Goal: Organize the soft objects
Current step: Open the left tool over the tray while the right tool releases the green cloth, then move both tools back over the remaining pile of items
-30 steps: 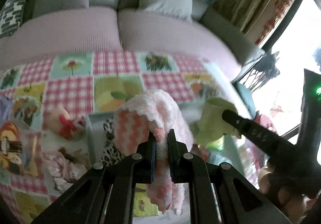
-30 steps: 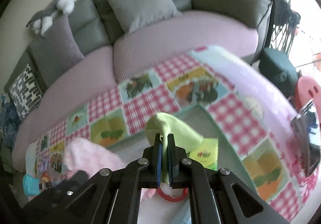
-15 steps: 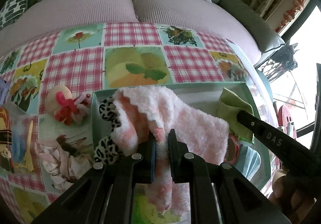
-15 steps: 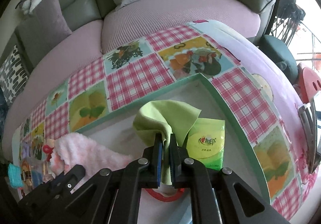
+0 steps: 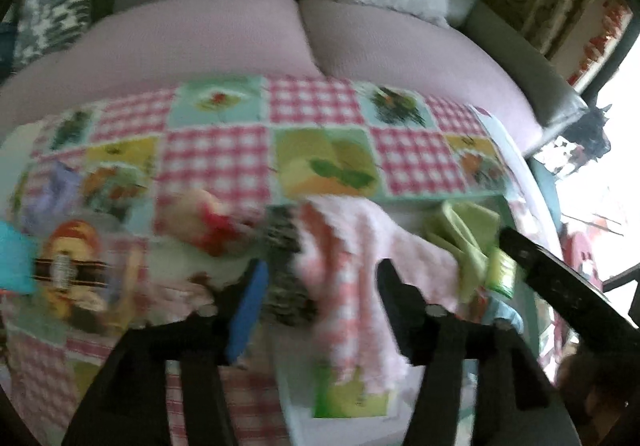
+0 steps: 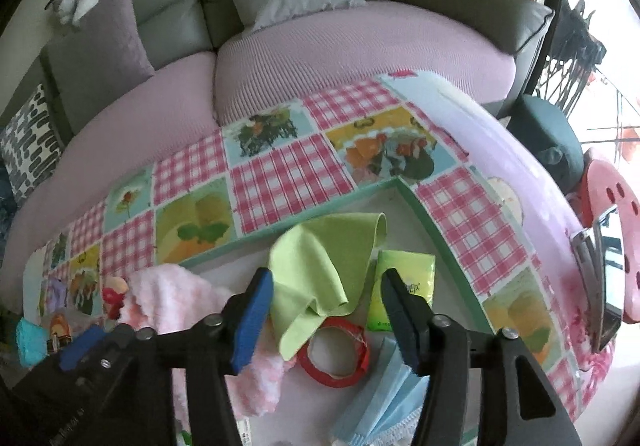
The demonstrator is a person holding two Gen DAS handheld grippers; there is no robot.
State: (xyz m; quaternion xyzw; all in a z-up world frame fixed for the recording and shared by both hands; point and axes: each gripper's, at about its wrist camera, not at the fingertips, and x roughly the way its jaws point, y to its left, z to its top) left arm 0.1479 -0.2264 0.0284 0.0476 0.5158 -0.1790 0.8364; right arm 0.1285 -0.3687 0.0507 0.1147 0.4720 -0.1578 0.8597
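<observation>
A fluffy pink towel point(image 5: 360, 258) lies in the green-rimmed tray point(image 6: 312, 214), beside a leopard-print cloth point(image 5: 284, 246). My left gripper point(image 5: 320, 286) is open just above the towel, touching nothing. A light green cloth point(image 6: 320, 270) lies crumpled in the tray's far right corner; it also shows in the left wrist view point(image 5: 464, 234). My right gripper point(image 6: 326, 298) is open right over the green cloth. The pink towel also shows in the right wrist view point(image 6: 176, 298), with the left gripper point(image 6: 84, 342) low at the left. The left wrist view is blurred.
In the tray lie a green tissue pack point(image 6: 404, 286), a red tape ring point(image 6: 334, 354) and blue face masks point(image 6: 380, 402). Left of the tray on the checked tablecloth point(image 6: 280, 178) are a small doll point(image 5: 200, 214) and packets. A pink-cushioned sofa point(image 6: 320, 46) lies beyond.
Both grippers have opened. The pink towel and the green cloth have dropped from the jaws and now lie in the tray. The left wrist camera is moving.
</observation>
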